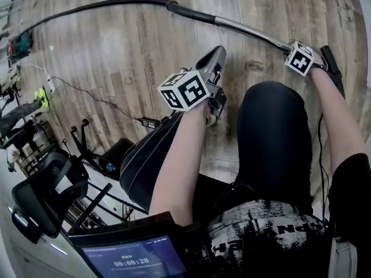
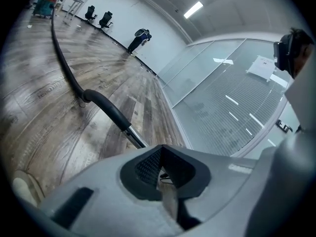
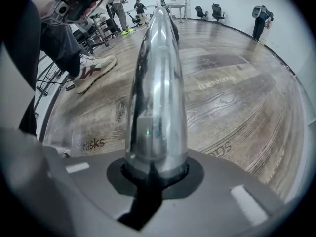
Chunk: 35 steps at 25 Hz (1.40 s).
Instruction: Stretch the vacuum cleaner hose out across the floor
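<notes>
— Hose [image 1: 116, 3], vacuum cleaner, black, one length. Begin at the fingers: what has hold of it?

— Item one, right gripper [image 3: 155, 174]: jaws clamped on the metal tube [image 3: 157, 83], at its near end. Tube: chrome, rigid, pointing away from the gripper over the wooden floor [image 3: 237, 107].

— Second gripper?

— Item two, left gripper [image 2: 165, 174]: jaws pressed together, nothing between them. Position: on the person's side of the tube, apart from it, touching neither tube nor hose.

— Moving outward from the tube?

— At the tube's far end, a black cuff [image 1: 191, 11]. Joined to the cuff, the hose proper, running on from the tube in a long shallow curve; its farther stretch lies on the floor and leaves the head view at the upper left edge.

— Remaining entries?

— Leg in dark trousers [image 1: 272, 132], on the near side of the tube. Shoe [image 3: 94, 68], beige and maroon, left of the tube in the right gripper view. Glass wall [image 2: 222, 98], right of the tube in the left gripper view.
</notes>
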### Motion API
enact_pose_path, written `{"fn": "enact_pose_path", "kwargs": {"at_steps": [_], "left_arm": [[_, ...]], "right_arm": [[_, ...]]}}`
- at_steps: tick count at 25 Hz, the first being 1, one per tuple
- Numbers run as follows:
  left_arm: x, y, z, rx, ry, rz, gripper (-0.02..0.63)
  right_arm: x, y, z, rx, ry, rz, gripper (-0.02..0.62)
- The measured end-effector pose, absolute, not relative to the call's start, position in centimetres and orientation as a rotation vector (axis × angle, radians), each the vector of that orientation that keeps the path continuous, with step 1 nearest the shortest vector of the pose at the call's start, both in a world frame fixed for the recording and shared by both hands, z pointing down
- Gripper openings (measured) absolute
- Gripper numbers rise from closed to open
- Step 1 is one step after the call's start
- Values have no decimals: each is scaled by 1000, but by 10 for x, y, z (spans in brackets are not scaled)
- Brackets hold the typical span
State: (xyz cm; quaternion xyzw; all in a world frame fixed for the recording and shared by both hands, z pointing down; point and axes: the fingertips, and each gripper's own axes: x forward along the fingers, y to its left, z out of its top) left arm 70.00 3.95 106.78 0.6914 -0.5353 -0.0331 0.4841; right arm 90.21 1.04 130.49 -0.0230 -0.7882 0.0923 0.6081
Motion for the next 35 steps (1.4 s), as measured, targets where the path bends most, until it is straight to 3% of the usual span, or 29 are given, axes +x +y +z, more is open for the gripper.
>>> {"fn": "enact_pose_path", "kwargs": {"at_steps": [21,33,35], "left_arm": [[688,81,1099,1623,-1320,-68,0],[691,64,1085,1659,-1294,-106,0],[692,63,1087,1647,-1290,-125,0]], "right_arm": [[889,30,1340,-99,-1749,76,74],[905,39,1311,-132,-1768,207,216],[911,38,1303,-102,-1787,206,194]]}}
